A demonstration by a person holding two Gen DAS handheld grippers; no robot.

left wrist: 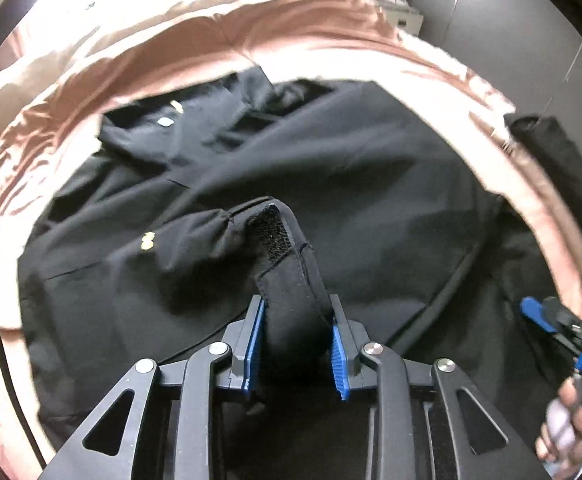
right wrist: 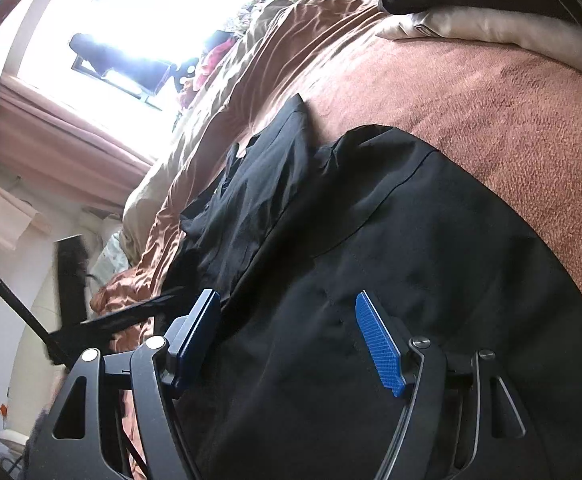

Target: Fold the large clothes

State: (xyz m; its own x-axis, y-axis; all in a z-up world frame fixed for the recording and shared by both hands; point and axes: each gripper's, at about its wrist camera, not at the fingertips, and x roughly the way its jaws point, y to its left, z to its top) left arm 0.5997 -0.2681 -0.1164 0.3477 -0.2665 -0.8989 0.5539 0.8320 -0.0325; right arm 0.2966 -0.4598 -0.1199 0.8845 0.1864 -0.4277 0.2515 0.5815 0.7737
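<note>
Black jacket (left wrist: 371,200) cuff (left wrist: 291,280) clamped in left tool (left wrist: 295,344); right tool (right wrist: 291,340) gapes empty.

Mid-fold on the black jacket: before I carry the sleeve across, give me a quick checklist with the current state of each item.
1. Left claw shut on the sleeve cuff: ok, the blue pads press its sides.
2. Cuff lifted off the black jacket: ok, it rises from the body into the claw.
3. Right claw free: ok, open above the jacket, nothing between its pads.
4. Jacket body flat on the brown bedspread: not ok, the collar area is rumpled.
5. Velcro tab closed: not ok, its rough face is exposed.
6. Other sleeve's position: cannot tell.
</note>
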